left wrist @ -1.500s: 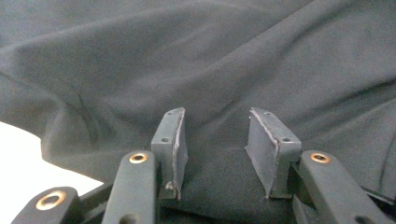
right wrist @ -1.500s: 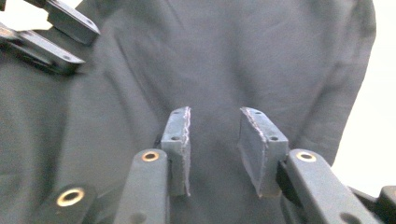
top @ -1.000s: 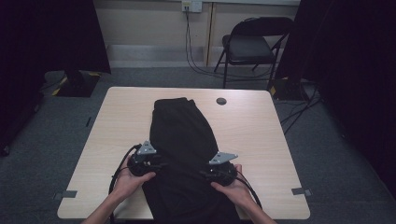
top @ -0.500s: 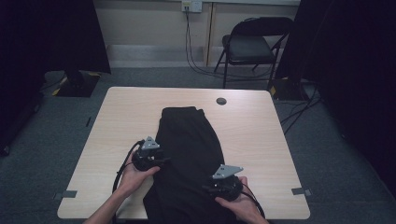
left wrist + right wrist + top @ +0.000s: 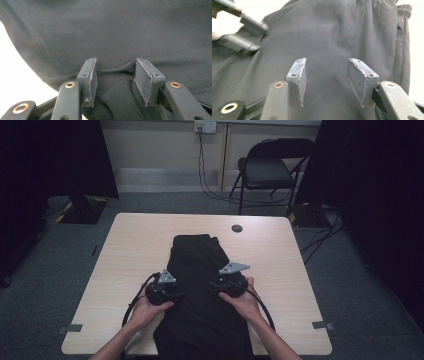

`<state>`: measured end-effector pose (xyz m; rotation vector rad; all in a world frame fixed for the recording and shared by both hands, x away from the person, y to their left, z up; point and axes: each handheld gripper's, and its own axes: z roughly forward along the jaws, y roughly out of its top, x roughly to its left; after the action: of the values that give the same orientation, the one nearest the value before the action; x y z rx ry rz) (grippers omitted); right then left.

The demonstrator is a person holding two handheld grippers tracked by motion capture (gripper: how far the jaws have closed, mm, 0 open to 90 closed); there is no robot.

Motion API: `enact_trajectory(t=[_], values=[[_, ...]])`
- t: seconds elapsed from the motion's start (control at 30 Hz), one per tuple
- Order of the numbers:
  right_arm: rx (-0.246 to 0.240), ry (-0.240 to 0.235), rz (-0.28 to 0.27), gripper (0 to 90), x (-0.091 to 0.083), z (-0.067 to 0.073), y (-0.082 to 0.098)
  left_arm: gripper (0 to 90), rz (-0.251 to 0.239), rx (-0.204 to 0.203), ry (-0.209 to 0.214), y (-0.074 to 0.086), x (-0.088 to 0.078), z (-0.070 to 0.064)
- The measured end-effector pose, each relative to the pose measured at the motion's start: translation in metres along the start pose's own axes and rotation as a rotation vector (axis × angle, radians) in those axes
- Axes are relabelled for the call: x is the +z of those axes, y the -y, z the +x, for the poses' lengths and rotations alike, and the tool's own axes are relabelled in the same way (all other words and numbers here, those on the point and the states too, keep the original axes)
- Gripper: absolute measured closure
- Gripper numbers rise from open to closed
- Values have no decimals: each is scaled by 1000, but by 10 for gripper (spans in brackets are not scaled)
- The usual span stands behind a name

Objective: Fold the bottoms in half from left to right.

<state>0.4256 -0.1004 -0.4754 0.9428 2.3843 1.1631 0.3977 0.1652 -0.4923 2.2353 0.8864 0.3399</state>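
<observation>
A black garment [image 5: 200,265] with an elastic waistband lies lengthwise down the middle of the light wooden table [image 5: 130,250] and hangs over the near edge. My left gripper [image 5: 176,294] rests at the garment's left edge. In the left gripper view the left gripper [image 5: 115,72] has its jaws apart over a raised fold of the black cloth [image 5: 125,30], and the pads do not press it. My right gripper [image 5: 214,284] sits over the garment's right side. Its jaws [image 5: 327,72] have just been opening and stand open above the flat cloth [image 5: 332,32], holding nothing.
A small dark round disc [image 5: 237,228] sits near the table's far edge. A folding chair [image 5: 275,165] stands behind the table with cables [image 5: 210,180] on the floor beside it. Bare tabletop lies on both sides of the garment.
The garment slid a little toward the near edge. The right gripper drew back toward that edge, then came forward onto the cloth's right side. The left gripper stayed put.
</observation>
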Motion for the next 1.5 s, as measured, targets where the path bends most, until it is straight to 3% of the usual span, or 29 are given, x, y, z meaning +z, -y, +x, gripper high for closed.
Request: enact_trajectory(t=[0.17, 0.27, 0.33, 0.4, 0.5, 0.63, 0.77, 0.9, 1.07, 1.13, 1.17, 1.23, 1.37, 1.4, 1.5], values=[[4, 3, 55, 479, 29, -2, 0, 582, 17, 2, 24, 1, -4, -6], [12, 7, 62, 462, 34, 0, 6, 596, 25, -34, 65, 1, -6, -6], [3, 10, 62, 463, 33, 3, 7, 604, 24, -28, 84, 1, -8, -6], [4, -4, 66, 462, 30, 4, 9, 604, -6, -37, 88, -2, -13, -5], [-6, -22, 55, 462, 23, 9, 16, 595, -54, -65, 82, -4, -19, -1], [-19, -45, 52, 462, 9, 20, 27, 585, -79, -85, 68, -2, -25, 6], [-43, -72, 76, 462, -8, 32, 38, 575, -94, -99, 44, 1, -29, 12], [-48, -90, 66, 462, -24, 44, 51, 568, -83, -122, 37, 3, -26, 16], [-83, -135, 112, 465, -41, 60, 58, 539, -89, -112, 29, -3, -28, 12], [-79, -153, 125, 518, -47, 63, 60, 528, -91, -95, 20, -7, -29, 12], [-78, -160, 113, 517, -50, 61, 60, 527, -97, -103, 18, -9, -29, 12], [-49, -125, 79, 516, -54, 51, 57, 525, -98, -91, 8, -15, -27, 15], [33, -16, 13, 514, -55, 11, 39, 525, -102, -114, -1, -26, -19, 26], [39, 3, 4, 510, -53, 4, 36, 525, -117, -118, -7, -29, -16, 30], [87, 44, 5, 469, -39, -24, 24, 525, -101, -119, -18, -36, -7, 39]])
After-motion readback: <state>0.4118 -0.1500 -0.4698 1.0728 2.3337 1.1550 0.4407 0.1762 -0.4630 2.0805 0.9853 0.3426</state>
